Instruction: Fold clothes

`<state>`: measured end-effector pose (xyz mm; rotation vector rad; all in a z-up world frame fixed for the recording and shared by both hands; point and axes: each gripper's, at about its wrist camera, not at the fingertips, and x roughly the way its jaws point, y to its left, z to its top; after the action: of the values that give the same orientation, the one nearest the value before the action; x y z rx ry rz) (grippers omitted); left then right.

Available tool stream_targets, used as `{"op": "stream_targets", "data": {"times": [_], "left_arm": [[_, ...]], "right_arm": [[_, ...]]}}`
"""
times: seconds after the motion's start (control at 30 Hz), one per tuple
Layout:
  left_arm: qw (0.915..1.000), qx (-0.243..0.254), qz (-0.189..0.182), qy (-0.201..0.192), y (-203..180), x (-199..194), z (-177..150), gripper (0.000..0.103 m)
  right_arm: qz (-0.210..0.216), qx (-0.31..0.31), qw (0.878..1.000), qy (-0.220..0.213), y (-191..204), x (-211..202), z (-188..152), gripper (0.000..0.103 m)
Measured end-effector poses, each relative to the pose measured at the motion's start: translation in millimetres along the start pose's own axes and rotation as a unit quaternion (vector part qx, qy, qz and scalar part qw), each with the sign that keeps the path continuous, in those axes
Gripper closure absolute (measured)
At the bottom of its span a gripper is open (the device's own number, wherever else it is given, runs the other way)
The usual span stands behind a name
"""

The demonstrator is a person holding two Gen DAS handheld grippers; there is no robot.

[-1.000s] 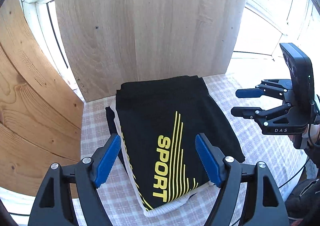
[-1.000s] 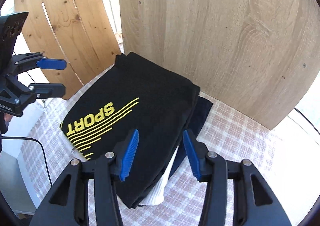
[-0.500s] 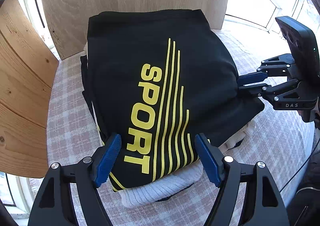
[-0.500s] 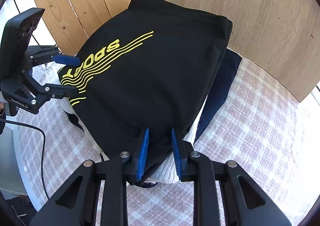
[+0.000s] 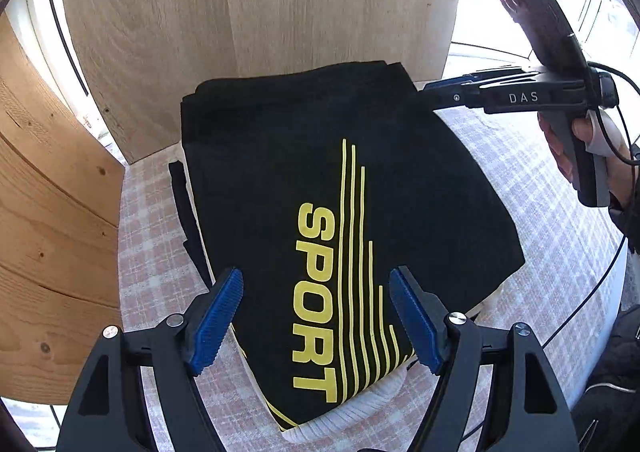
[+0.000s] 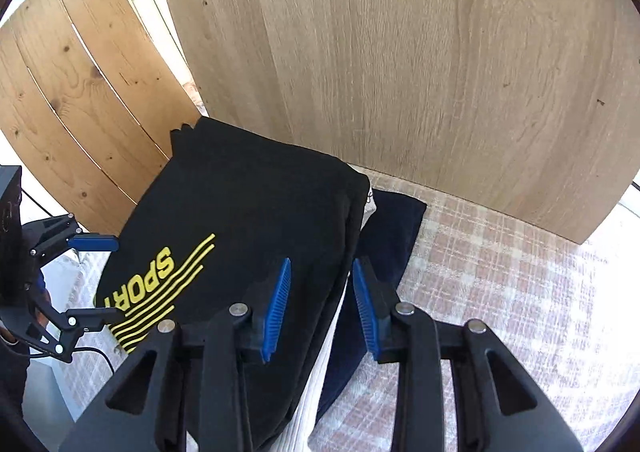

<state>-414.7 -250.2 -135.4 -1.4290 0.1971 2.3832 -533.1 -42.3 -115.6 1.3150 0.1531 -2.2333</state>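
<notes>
A folded black garment [image 5: 320,171] with a yellow SPORT print lies on top of a small pile. A white knit garment [image 5: 360,412] and a dark navy one [image 6: 384,244] show under it. My left gripper [image 5: 316,316] hovers open over the printed near end, with nothing between its fingers. My right gripper [image 6: 320,308] stands open above the black garment's [image 6: 248,211] side edge, with cloth visible below the gap. In the left wrist view the right gripper [image 5: 436,87] sits edge-on at the pile's far right corner. The left gripper [image 6: 94,280] appears open at the printed end in the right wrist view.
The pile rests on a pink and white checked cloth [image 6: 500,292]. A tall pale wooden board [image 5: 260,3] stands right behind it, and a panel of darker planks [image 5: 48,252] closes the left side. A hand [image 5: 560,147] holds the right gripper, and a black cable [image 5: 580,312] trails off the right edge.
Both grippers have drawn back from the pile. The right gripper's fingers, close together at the garment's edge half a second ago, now stand wider apart and its tips sit at the far corner.
</notes>
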Motion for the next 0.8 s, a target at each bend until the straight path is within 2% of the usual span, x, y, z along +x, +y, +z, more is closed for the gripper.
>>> {"op": "stream_targets", "data": {"times": [0.07,0.13,0.23,0.37,0.4,0.5,0.6,0.73,0.8], "left_arm": [[0.9999,0.003,0.002,0.011,0.2,8.6,-4.2,0.029],[0.9999,0.003,0.008,0.008,-0.7,8.2,-6.6,0.029],[0.9992,-0.024,0.008,-0.03,-2.5,-16.8,-6.6,0.029],[0.993,-0.082,0.019,-0.083,-18.1,-59.9,-8.7,0.027],[0.9911,-0.093,0.026,-0.092,-25.4,-67.8,-9.9,0.026],[0.987,-0.108,0.044,-0.111,-52.5,-87.5,-16.6,0.025],[0.9866,-0.108,0.043,-0.114,-79.7,-100.8,-23.9,0.024],[0.9849,-0.117,0.048,-0.119,-109.8,-116.8,-36.3,0.024],[0.984,-0.121,0.05,-0.121,-124.8,-124.9,-42.6,0.024]], "right_arm": [[-0.013,-0.019,0.999,0.034,2.1,20.1,-0.6,0.07],[-0.02,-0.024,0.999,0.025,3.9,17.2,-3.1,0.07],[-0.025,0.003,0.999,-0.03,5.7,-23.3,-6.6,0.07],[-0.012,0.01,0.997,-0.081,23.6,-84.6,-29.6,0.053],[-0.016,0.008,0.996,-0.09,30.4,-97.7,-38.0,0.053],[-0.024,0.003,0.996,-0.089,50.2,-125.7,-60.1,0.05],[-0.066,0.002,0.995,-0.073,70.0,-138.9,-81.6,0.05],[-0.067,0.009,0.994,-0.08,80.8,-168.8,-105.5,0.05],[-0.097,0.003,0.992,-0.084,89.6,-176.9,-114.9,0.05]]}}
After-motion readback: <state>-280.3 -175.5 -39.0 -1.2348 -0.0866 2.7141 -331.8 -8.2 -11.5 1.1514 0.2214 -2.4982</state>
